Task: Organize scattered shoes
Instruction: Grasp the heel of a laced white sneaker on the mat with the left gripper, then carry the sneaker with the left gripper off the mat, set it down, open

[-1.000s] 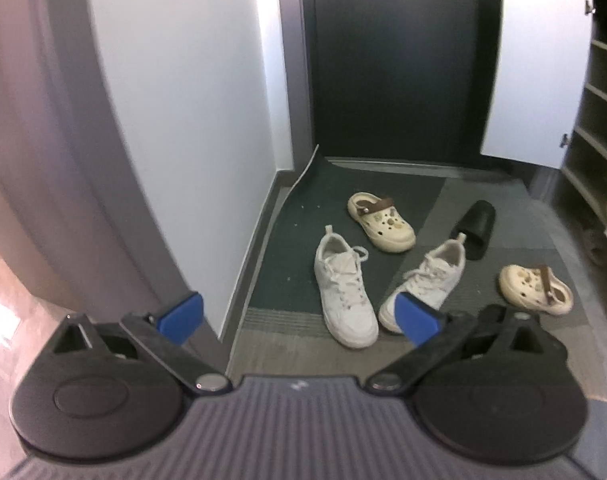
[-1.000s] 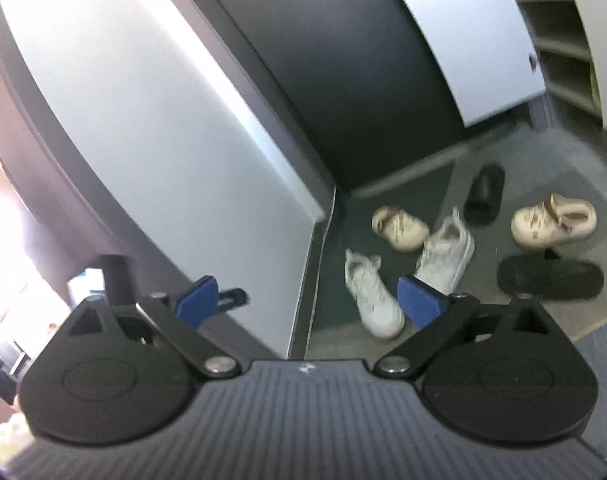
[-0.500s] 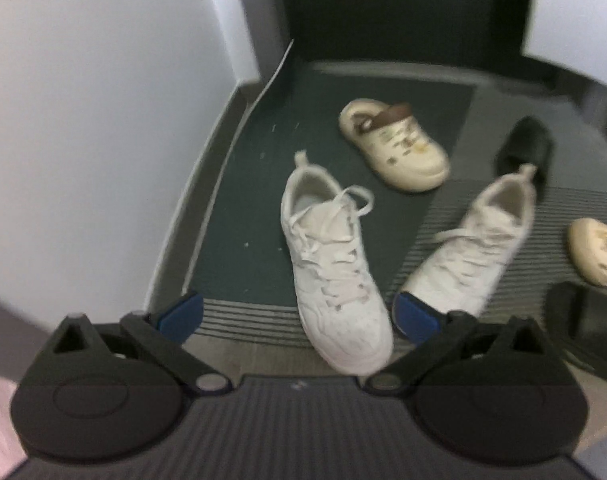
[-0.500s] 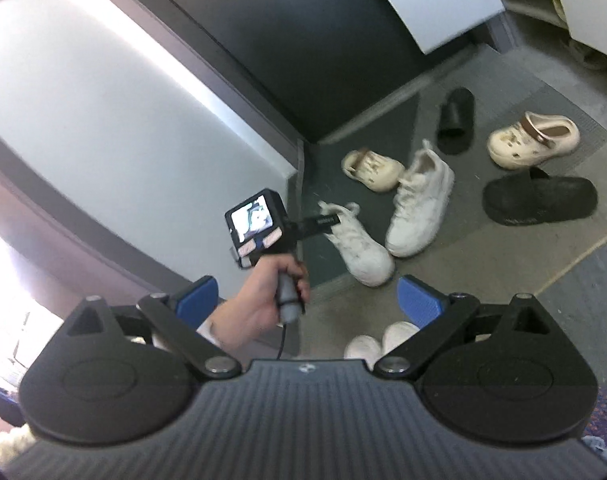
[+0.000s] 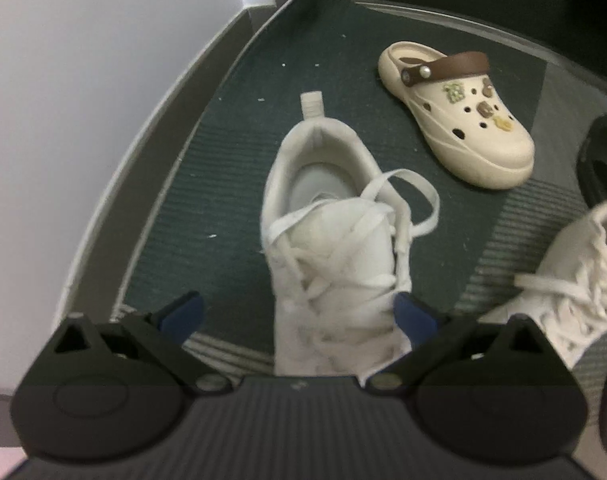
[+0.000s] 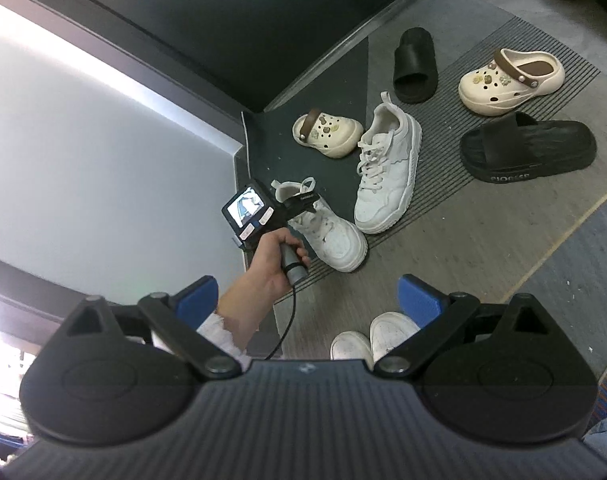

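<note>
Fingers of the left gripper (image 5: 298, 312) stand spread wide over the laced front of a white sneaker (image 5: 335, 264), the right blue pad at the shoe's side, the left pad clear of it over the dark green mat (image 5: 231, 168). That sneaker lies with its heel pointing away from the camera and its laces loose. Just beyond it, a cream clog (image 5: 459, 116) with a brown strap and small charms sits on the same mat. At the right edge, the second white sneaker (image 5: 575, 276) lies on the striped grey mat, with part of a black slide (image 5: 599, 160) behind it.

Seen from the right wrist camera, the right gripper (image 6: 307, 300) hangs high above the floor, its fingers also spread, holding nothing. Below it, a hand (image 6: 273, 258) grips the handle of the left gripper, which reaches over the near sneaker (image 6: 331, 236). The toes of two white shoes (image 6: 377, 334) on the person's feet show between the fingers. Farther out lie the second sneaker (image 6: 387, 172), the cream clog (image 6: 327, 134), a large black slide (image 6: 527, 148), its mate (image 6: 417, 66) and another cream clog (image 6: 507, 80)
</note>
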A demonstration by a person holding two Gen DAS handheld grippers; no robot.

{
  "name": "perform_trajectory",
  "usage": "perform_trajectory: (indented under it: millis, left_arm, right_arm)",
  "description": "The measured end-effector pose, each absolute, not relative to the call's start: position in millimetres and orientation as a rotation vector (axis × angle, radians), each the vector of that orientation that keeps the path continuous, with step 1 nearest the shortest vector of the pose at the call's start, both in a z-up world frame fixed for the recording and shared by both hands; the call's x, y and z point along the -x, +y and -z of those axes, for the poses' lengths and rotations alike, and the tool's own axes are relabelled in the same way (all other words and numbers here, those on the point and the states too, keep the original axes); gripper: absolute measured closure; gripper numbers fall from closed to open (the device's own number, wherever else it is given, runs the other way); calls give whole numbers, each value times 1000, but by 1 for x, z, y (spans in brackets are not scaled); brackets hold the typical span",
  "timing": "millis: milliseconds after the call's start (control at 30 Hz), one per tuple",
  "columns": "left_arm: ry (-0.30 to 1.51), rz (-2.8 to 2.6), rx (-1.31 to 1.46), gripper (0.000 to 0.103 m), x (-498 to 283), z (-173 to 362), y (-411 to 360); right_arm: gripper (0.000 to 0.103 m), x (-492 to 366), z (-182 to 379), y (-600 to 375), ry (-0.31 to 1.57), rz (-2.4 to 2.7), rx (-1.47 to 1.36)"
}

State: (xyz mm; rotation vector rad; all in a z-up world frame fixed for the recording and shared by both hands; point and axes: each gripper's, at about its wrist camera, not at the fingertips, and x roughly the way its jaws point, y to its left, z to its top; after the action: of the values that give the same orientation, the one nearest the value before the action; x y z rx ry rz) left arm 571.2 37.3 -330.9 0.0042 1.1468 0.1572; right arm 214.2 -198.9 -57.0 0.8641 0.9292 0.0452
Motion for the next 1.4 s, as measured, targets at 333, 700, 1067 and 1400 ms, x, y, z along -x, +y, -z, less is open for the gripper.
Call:
perform_trajectory:
  millis: [333,700,1067,1400]
  left_arm:
    - [1169,-140,-42,3,-597,368,18]
    - [1186,-200,-58,22,-595,367,16]
    - [1122,-47,-61,23,-534,265,4]
    - [1187,218,-217,22,-424,194,-95]
  right_arm:
    - [5,-233,83,-214,988,24,-911]
    - [5,-217,86,-231,968,92,-954]
    - [5,-175,55,-228,874,34,-929]
    - [5,-137,27,-253,705,61,-980]
